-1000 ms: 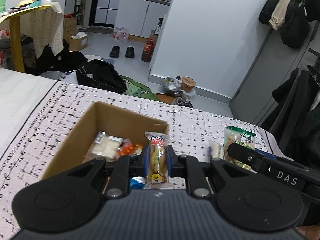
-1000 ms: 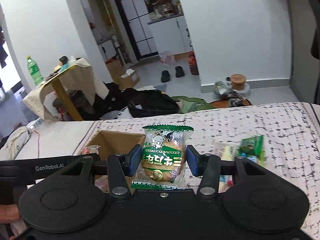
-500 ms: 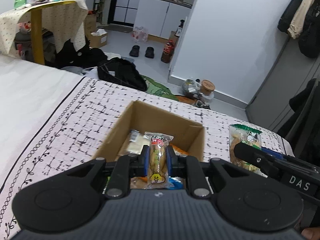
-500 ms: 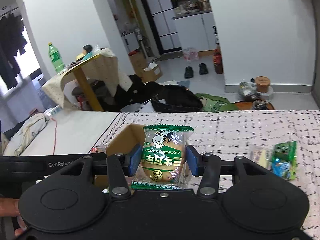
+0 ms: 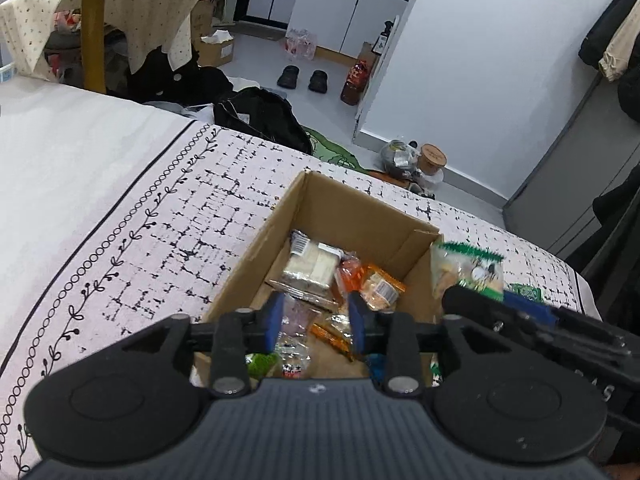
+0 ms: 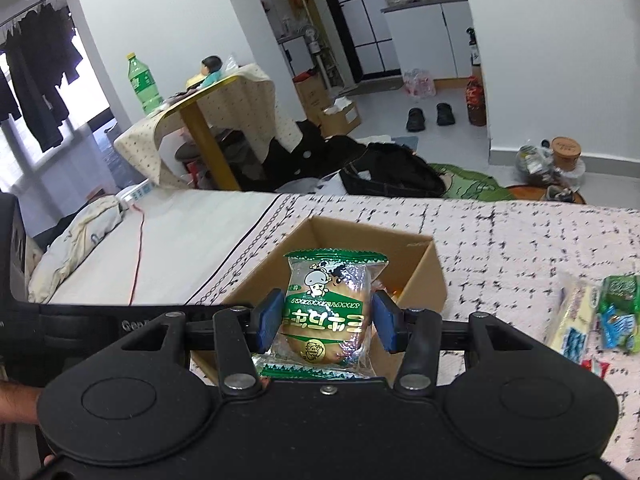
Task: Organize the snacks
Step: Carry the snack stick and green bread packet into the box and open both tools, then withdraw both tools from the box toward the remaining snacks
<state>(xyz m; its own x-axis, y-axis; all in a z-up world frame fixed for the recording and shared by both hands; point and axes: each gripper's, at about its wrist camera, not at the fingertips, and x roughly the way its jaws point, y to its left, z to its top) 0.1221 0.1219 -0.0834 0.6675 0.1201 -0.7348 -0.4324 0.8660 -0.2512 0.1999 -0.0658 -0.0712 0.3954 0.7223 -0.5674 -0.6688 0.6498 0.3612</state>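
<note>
An open cardboard box (image 5: 340, 208) sits on the patterned bedspread and holds several snack packs, among them a white wafer pack (image 5: 312, 266) and an orange pack (image 5: 376, 284). My left gripper (image 5: 316, 320) hangs over the box's near end and its jaws are opening. A narrow wrapped snack (image 5: 294, 336) shows as a blur between the blue pads, loose from them. My right gripper (image 6: 326, 316) is shut on a green-printed bun pack (image 6: 324, 300) just before the box (image 6: 360, 236). That bun pack (image 5: 468, 268) also shows at the box's right wall.
More loose snacks (image 6: 580, 320) lie on the bedspread right of the box. A plain white sheet (image 5: 60, 152) covers the bed on the left. Beyond the bed's far edge are a black bag (image 5: 260, 116), a draped table (image 6: 208, 112) and floor clutter. A hand (image 6: 12, 392) shows at lower left.
The left jaws have parted and the narrow snack has slipped down out of their grip. Both grippers have come closer over the box. The right gripper keeps its hold on the bun pack.
</note>
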